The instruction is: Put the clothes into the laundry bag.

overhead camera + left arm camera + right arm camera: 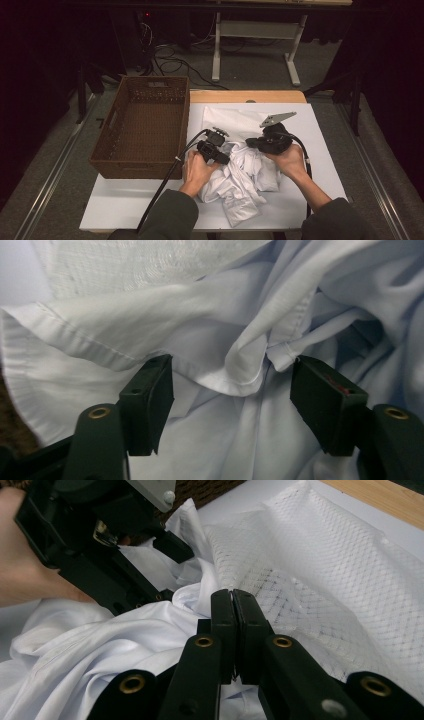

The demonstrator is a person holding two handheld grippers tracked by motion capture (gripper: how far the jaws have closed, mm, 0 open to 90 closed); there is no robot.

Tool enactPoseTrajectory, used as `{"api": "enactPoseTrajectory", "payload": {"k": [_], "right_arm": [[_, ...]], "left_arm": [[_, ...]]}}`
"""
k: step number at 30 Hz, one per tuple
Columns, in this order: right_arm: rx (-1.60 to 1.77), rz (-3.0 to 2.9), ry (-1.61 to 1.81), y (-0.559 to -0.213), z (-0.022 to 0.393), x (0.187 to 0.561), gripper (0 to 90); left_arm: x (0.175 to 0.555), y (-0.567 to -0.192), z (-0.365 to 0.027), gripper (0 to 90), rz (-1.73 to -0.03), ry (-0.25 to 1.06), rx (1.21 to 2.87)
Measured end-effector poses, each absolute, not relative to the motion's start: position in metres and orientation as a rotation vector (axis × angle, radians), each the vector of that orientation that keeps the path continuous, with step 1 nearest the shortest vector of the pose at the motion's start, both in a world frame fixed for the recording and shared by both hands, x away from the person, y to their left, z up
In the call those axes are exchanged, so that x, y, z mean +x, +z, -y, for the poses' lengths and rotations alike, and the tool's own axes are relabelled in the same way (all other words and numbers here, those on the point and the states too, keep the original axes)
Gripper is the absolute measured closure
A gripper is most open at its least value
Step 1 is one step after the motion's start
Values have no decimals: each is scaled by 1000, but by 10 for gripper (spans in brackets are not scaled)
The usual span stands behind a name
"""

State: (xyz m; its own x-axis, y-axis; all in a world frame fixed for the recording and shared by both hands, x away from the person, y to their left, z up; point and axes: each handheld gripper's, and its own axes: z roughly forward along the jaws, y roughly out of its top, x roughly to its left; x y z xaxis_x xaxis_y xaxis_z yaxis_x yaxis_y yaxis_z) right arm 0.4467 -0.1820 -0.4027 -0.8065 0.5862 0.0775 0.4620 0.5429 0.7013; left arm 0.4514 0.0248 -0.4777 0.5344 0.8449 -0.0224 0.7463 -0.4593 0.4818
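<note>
straddling a fold of the white shirt [220, 360], the left gripper [232, 385] stands spread, pads clear; right gripper [233, 630] pressed together, perhaps pinching cloth; shirt crumpled mid-table, basket [145, 125] to its left.

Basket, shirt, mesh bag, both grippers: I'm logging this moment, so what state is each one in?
Basket: upright, nothing visible inside, left of the board.
White shirt: crumpled in a heap on the board.
Mesh bag: lying flat, partly under the shirt.
Left gripper: jaws apart, shirt fabric between them, pads not pressing it.
Right gripper: jaws shut together over the shirt; whether any cloth is pinched cannot be told.
</note>
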Motion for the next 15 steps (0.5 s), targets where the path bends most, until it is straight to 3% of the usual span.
{"api": "enactPoseTrajectory", "payload": {"k": [5, 8, 10, 12, 15], "right_arm": [[903, -2623, 1142, -406, 179, 452, 893], [895, -2626, 1140, -408, 175, 453, 894], [883, -2628, 1138, -408, 174, 453, 893], [896, -2625, 1136, -407, 174, 452, 893], [901, -2621, 1135, -407, 174, 453, 894]], "left_arm": [[456, -491, -25, 331, -1315, 291, 2343], [459, -493, -27, 444, -1325, 254, 2299], [461, -493, -30, 611, -1307, 165, 2261], [458, -492, -30, 746, -1285, 171, 2238], [447, -481, -31, 834, -1203, 229, 2215]]}}
